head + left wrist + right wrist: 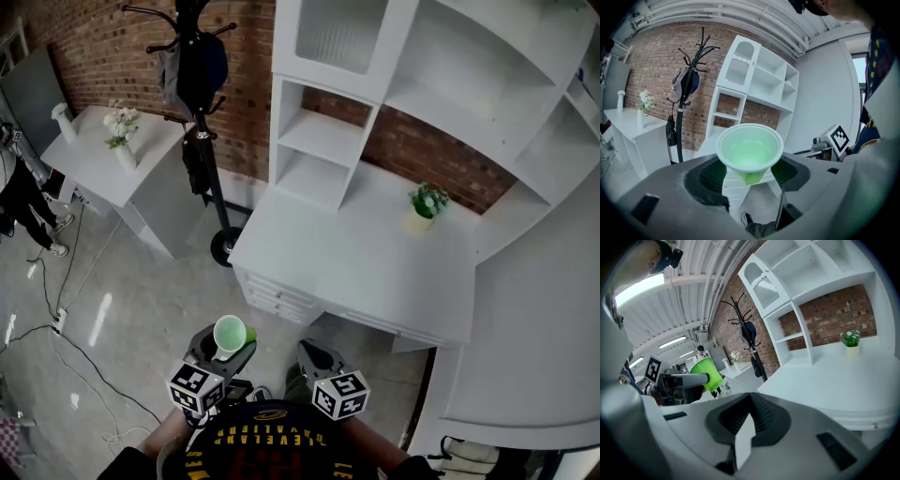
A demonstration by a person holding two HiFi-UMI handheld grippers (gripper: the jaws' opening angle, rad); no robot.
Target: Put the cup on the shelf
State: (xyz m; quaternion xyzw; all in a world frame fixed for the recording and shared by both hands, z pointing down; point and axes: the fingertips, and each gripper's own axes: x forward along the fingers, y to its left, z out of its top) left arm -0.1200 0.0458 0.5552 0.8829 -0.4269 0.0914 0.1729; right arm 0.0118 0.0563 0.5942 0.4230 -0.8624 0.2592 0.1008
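A light green plastic cup stands upright, mouth up, with my left gripper shut on its lower body; it is held over the floor in front of the white desk. In the left gripper view the cup fills the middle, pinched between the jaws of the left gripper. My right gripper is beside it on the right, shut and empty; its jaws meet with nothing between them. From there the cup shows at the left. The white shelf unit stands on the desk's back left.
The white desk has drawers at its front left and a small potted plant near the brick wall. A black coat stand rises left of the desk. A side table with flowers stands further left. Cables lie on the floor.
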